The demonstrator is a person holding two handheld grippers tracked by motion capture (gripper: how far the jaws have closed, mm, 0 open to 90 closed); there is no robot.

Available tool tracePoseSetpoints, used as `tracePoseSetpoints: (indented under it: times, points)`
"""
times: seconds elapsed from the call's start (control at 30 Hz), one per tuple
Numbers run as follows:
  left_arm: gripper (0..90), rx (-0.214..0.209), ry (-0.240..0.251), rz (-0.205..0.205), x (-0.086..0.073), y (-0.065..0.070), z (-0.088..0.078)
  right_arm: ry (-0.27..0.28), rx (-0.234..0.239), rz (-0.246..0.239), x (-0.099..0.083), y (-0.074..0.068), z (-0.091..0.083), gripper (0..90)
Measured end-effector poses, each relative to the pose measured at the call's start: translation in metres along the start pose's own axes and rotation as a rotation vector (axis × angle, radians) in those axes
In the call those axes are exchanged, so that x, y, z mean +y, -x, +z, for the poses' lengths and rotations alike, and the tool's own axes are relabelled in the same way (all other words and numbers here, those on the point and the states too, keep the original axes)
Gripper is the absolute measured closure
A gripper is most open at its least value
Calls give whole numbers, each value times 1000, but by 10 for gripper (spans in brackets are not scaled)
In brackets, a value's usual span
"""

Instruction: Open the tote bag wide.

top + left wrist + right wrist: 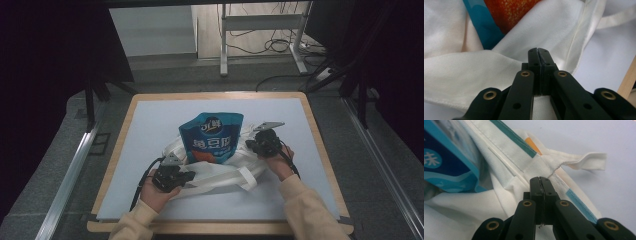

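Both tongs, L point(186, 175) & R point(251, 143), pinch white bag point(220, 172); blue snack pouch point(212, 137) text illegible.

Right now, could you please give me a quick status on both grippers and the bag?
Left gripper shut on white cloth bag. Right gripper shut on its far edge. Blue snack pouch half inside the bag. Nothing in the way.

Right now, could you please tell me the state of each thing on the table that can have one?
Snack bag: sealed as far as it shows, lower part inside the tote, top sticking out.
Cloth tote bag: lying crumpled on the table, mouth open around the snack bag, strap loose.
Left gripper: jaws shut on the tote's cloth.
Right gripper: jaws shut on the tote's rim near a strap.
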State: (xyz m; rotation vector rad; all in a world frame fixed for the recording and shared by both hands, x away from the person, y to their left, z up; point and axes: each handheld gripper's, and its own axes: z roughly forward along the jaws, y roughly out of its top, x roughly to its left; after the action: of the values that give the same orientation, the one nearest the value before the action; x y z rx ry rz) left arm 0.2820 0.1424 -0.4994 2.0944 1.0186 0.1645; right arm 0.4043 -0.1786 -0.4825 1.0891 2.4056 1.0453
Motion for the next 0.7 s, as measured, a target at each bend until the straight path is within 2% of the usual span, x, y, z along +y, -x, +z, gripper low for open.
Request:
tracePoseSetpoints:
  times: [0.23,0.33,0.53,0.63,0.7]
  points:
    - [895,-12,-11,-5,-2,-2,3,1,15,21,-1,4,5,891]
    - [895,-15,-12,-5,-1,-2,4,6,11,17,-1,3,4,890]
    - [887,-15,2,-4,1,0,1,31,19,23,-2,2,0,890]
    - [883,-7,43,-9,5,-1,-10,82,33,23,0,1,-10,889]
    - [883,14,76,-11,7,-2,-19,108,35,21,2,-2,-16,889]
